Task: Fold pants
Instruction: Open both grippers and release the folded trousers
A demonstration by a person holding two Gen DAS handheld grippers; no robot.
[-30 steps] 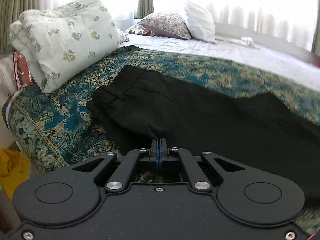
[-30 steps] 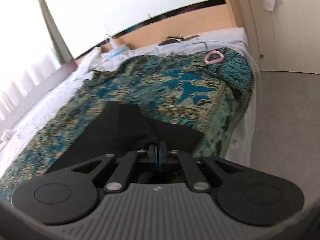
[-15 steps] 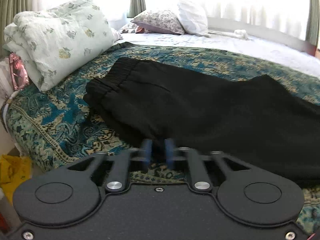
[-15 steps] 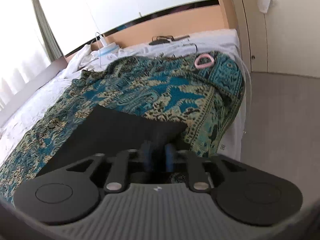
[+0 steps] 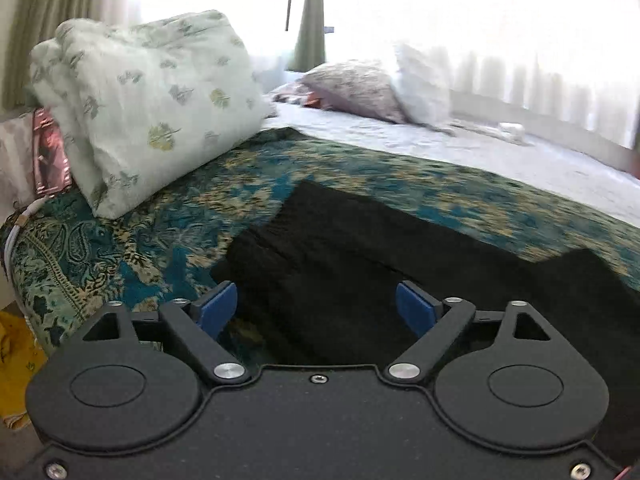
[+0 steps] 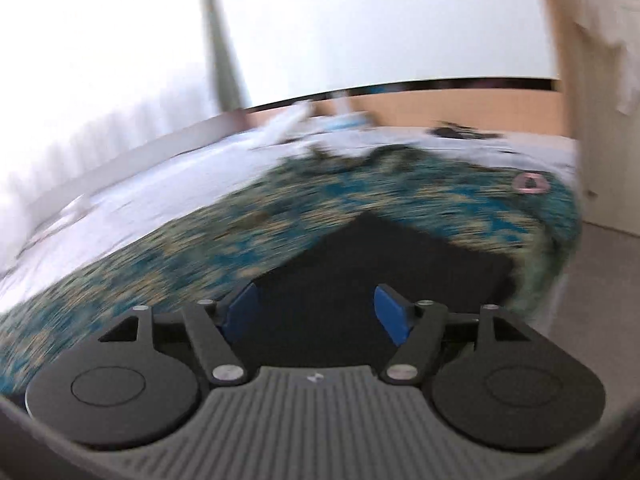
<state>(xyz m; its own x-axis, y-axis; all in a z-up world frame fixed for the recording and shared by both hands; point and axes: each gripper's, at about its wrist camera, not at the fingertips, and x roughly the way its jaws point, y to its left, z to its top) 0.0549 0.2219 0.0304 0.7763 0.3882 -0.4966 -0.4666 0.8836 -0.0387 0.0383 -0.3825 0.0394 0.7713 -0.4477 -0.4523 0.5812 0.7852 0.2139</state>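
Observation:
Black pants lie flat on a teal patterned bedspread, waistband toward the left. My left gripper is open and empty, its blue pads just above the near edge of the pants by the waistband. In the right wrist view the leg end of the pants lies near the bed's corner. My right gripper is open and empty over that end. The right view is motion-blurred.
A folded pale floral quilt sits at the left of the bed, pillows behind. A pink ring lies near the bedspread's corner. Grey floor is to the right. A yellow cloth lies on the floor.
Both grippers were shut on the pants' near edge a second ago. Both have opened wide and let go. The pants now lie flat on the bedspread.

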